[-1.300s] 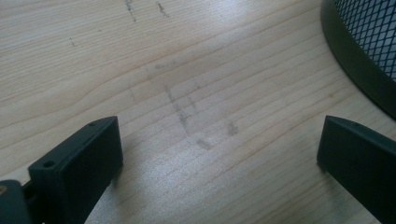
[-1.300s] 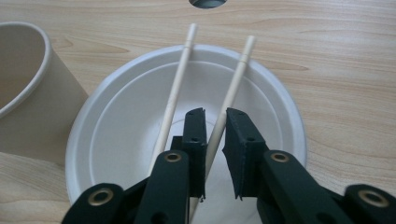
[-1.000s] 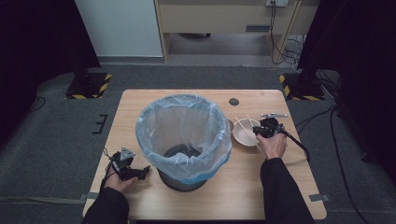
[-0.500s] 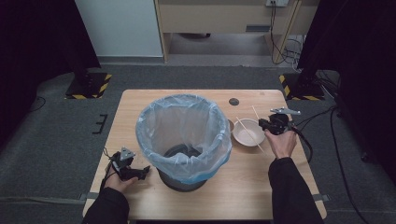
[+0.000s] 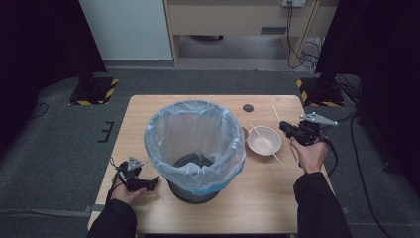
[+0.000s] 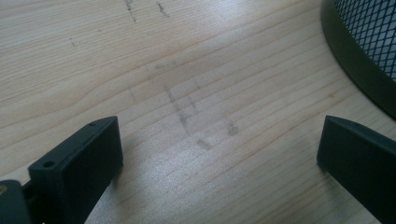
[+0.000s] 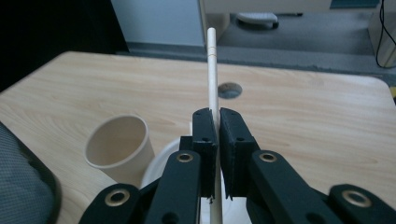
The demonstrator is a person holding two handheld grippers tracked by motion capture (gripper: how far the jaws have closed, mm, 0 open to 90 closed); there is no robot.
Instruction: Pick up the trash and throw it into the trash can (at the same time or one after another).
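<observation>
My right gripper (image 5: 286, 127) hangs above the table's right side, just right of a white bowl (image 5: 270, 136), and is shut on a wooden chopstick (image 5: 275, 114). In the right gripper view the chopstick (image 7: 212, 70) sticks out past the closed gripper (image 7: 214, 114), pointing at the far edge. A second chopstick (image 5: 258, 134) lies across the bowl. A paper cup (image 7: 119, 147) stands beside the bowl. My left gripper (image 5: 148, 183) rests on the table left of the bin and is open; nothing lies between the gripper (image 6: 219, 154) fingers, just bare wood.
A black mesh bin lined with a pale blue bag (image 5: 163, 161) stands at the middle of the wooden table (image 5: 257, 198); its base (image 6: 355, 60) is close to my left gripper. A round dark hole (image 5: 248, 107) marks the tabletop behind the bowl.
My right gripper has risen and moved right, away from the bowl, carrying the chopstick. The left gripper has stayed where it was.
</observation>
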